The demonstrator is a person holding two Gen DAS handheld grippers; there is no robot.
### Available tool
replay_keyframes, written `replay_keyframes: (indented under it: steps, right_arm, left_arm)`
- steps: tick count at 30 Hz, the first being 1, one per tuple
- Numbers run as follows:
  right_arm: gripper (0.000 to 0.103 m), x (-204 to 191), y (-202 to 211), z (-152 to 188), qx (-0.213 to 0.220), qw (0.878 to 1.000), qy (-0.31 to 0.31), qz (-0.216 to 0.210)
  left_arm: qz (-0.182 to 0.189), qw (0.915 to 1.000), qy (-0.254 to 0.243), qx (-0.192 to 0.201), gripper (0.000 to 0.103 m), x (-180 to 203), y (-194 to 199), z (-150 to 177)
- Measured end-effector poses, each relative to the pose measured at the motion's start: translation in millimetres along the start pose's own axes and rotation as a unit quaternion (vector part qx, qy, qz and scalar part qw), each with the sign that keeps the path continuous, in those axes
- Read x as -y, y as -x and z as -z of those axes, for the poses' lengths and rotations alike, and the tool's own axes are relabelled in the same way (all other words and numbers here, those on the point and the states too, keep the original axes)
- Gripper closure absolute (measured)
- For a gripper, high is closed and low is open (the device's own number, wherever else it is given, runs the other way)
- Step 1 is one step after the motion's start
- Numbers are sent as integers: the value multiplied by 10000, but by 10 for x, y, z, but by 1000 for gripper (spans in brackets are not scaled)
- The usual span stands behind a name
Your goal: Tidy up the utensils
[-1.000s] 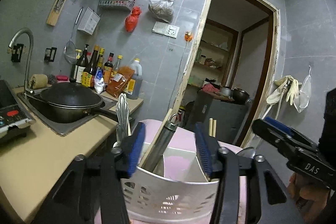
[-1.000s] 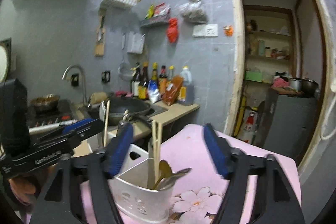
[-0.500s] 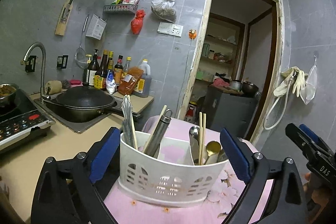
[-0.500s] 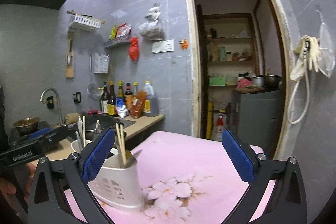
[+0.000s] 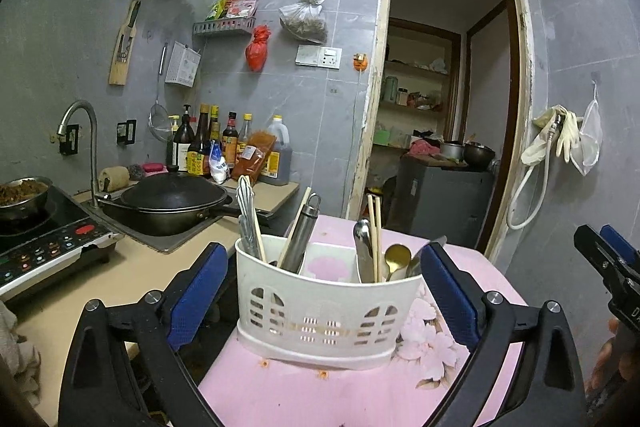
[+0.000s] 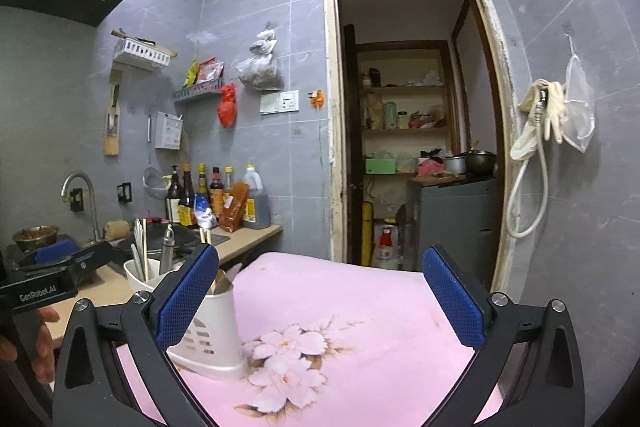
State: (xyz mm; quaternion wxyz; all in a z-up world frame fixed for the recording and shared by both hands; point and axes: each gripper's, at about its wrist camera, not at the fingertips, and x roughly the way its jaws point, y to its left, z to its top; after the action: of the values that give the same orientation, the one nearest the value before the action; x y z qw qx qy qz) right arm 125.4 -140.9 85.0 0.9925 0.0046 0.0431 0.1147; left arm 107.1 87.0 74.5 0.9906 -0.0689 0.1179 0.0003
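Note:
A white slotted utensil caddy (image 5: 328,303) stands on the pink flowered table (image 5: 304,395). It holds forks (image 5: 245,215), a steel handle (image 5: 304,231), chopsticks (image 5: 374,227) and a gold spoon (image 5: 396,257). My left gripper (image 5: 324,291) is open, its blue pads wide of the caddy's two ends and not touching it. My right gripper (image 6: 320,299) is open over the bare pink table (image 6: 360,307) with nothing between its pads. The caddy (image 6: 212,331) sits to its left, partly behind the left finger. Each gripper shows at the edge of the other's view.
Left of the table runs a beige counter (image 5: 72,307) with an induction cooker (image 5: 44,247), a black wok (image 5: 172,197) in the sink, a tap (image 5: 80,131) and sauce bottles (image 5: 224,143). An open doorway (image 6: 408,115) lies behind the table. A hose and gloves (image 6: 536,131) hang on the right wall.
Both grippers opened wide and drew back from the caddy. The right one also swung right, so the caddy slid to the left of its view.

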Motion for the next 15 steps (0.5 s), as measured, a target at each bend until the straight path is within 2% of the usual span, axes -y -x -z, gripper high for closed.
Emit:
replay_keyframes:
  steps: [15]
  right_arm:
    - [0, -66, 507, 224, -40, 9976, 286, 636]
  left_arm:
    - [-259, 9996, -130, -70, 8, 48, 304, 269]
